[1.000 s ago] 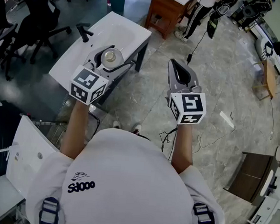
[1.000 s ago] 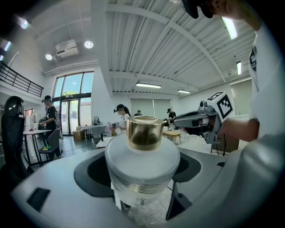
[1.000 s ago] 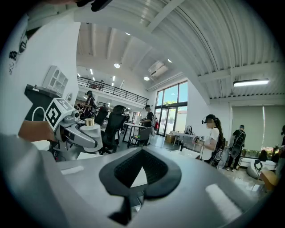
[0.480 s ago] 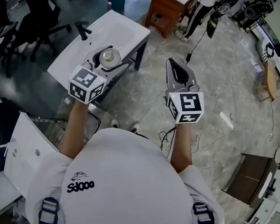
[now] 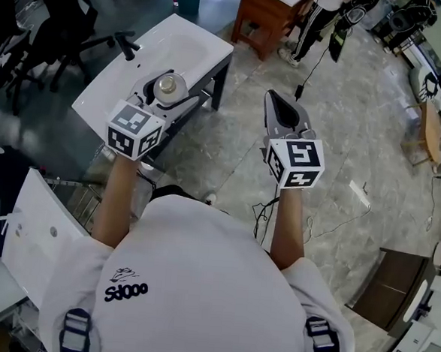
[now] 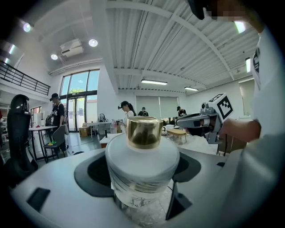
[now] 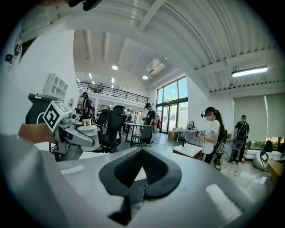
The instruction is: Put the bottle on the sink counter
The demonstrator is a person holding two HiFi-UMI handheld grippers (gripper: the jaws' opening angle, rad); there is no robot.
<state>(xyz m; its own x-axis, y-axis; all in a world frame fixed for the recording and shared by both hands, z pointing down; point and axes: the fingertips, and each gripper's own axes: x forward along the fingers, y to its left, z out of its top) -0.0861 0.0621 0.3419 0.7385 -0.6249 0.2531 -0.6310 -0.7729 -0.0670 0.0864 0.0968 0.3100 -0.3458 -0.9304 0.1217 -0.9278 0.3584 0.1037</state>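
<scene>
The person's two bare forearms reach forward from a white shirt (image 5: 198, 283), held side by side and well apart. The left claw (image 5: 164, 98) is clamped on a clear glass bottle with a white shoulder and gold cap (image 6: 142, 147), its dark pads pressed against either side of the body. In the head view the bottle's cap faces up towards the camera, and the bottle is in the air over the near edge of the white sink desk (image 5: 196, 46). A black tap (image 5: 126, 46) stands at the desk's far left side. The right claw (image 5: 279, 106) is held out over the grey marble floor (image 5: 344, 127), clear of the desk. Its jaws are closed together with nothing between them.
</scene>
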